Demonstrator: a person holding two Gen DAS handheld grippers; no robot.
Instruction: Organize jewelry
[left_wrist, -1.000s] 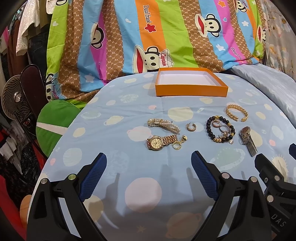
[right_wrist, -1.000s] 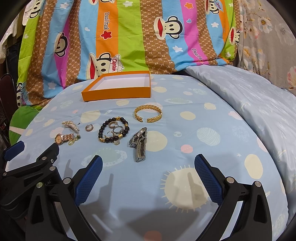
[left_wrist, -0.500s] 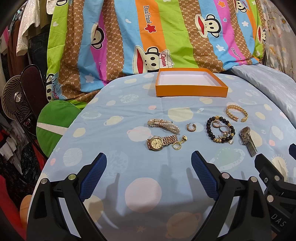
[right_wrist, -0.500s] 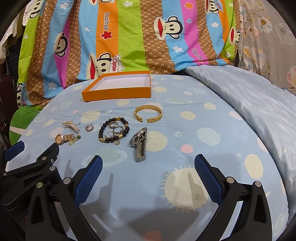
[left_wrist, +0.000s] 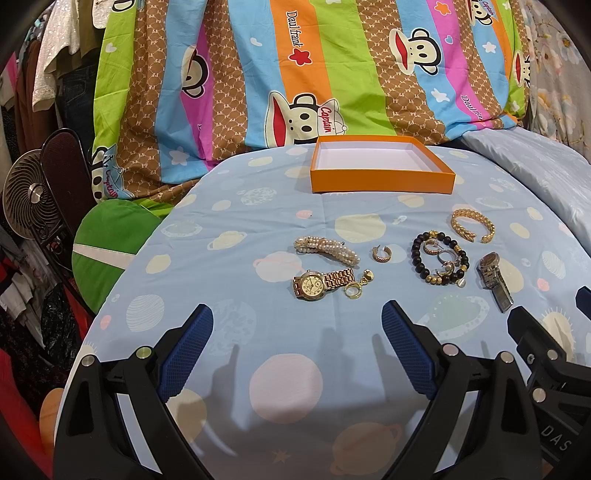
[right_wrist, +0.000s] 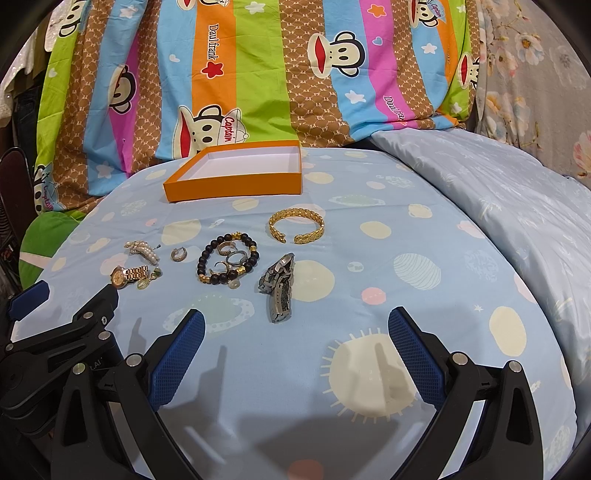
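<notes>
Left tongs: spread wide, nothing between the blue pads, hanging low over the planet-print sheet.
Right tongs: also spread wide and empty; I see its black frame at the far right edge of my left view.
Gold watch: straight ahead of my left tongs, nearest piece, dial up, band lying to the right; a small gold ring-shaped charm touches the band end.
Pearl bracelet: just beyond the watch, lying crosswise.
Hoop earring: ahead and slightly right of my left tongs, alone.
Black bead bracelet: ahead-left of my right tongs, with several small rings and hoops heaped inside it.
Steel watch: closest to my right tongs, just left of centre, on its side.
Gold cuff bangle: beyond the steel watch, open side facing me.
Orange box: far ahead of both tongs, open, white floor bare.
Step, my guess: first pick; nothing boxed yet.
Technique: take each watch across the band, not the dial. Lift clear before travelling so the charm does not drag. Soft sheet: press lightly or fabric gets pinched.
Risk: small rings slipping from the pads.
</notes>
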